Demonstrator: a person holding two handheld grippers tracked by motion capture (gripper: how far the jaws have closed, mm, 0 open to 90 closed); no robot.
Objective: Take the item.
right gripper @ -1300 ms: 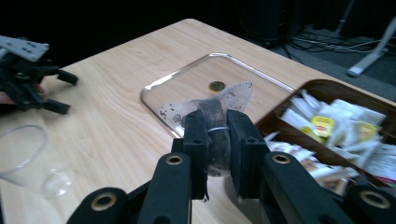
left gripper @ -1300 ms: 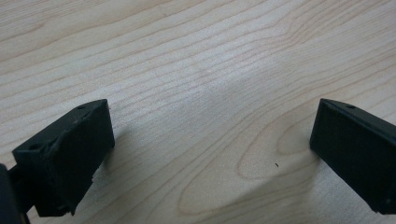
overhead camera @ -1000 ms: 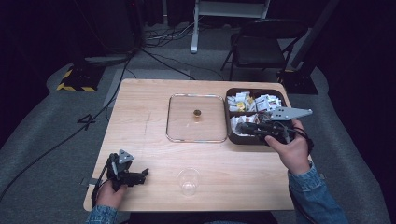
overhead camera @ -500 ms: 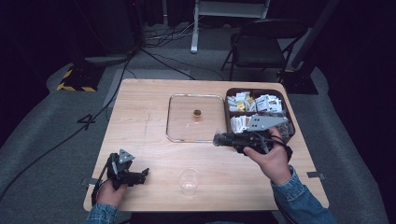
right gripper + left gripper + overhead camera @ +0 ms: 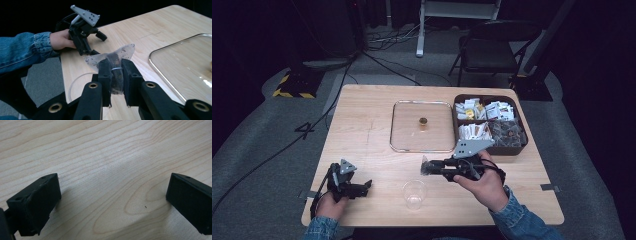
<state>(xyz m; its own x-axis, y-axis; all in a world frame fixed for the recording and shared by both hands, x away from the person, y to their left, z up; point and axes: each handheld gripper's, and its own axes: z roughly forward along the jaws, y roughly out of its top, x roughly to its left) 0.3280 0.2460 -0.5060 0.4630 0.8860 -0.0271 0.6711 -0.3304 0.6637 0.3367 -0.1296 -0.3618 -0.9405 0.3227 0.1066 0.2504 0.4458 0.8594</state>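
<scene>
One sachet (image 5: 115,65) pinched in right gripper (image 5: 116,68); one cup (image 5: 414,193).

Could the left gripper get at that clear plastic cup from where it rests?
Probably yes. The left gripper sits on the table with jaws open, and only bare wood lies between it and the clear cup. The right gripper hangs beyond the cup.

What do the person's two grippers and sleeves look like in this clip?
Both the left gripper and the right gripper are black, each topped by a grey three-cornered plate; the left's plate shows small dark holes. Blocky black jaws, brass-coloured rivets on the right's linkage. Sleeves are blue denim with buttoned cuffs.
</scene>
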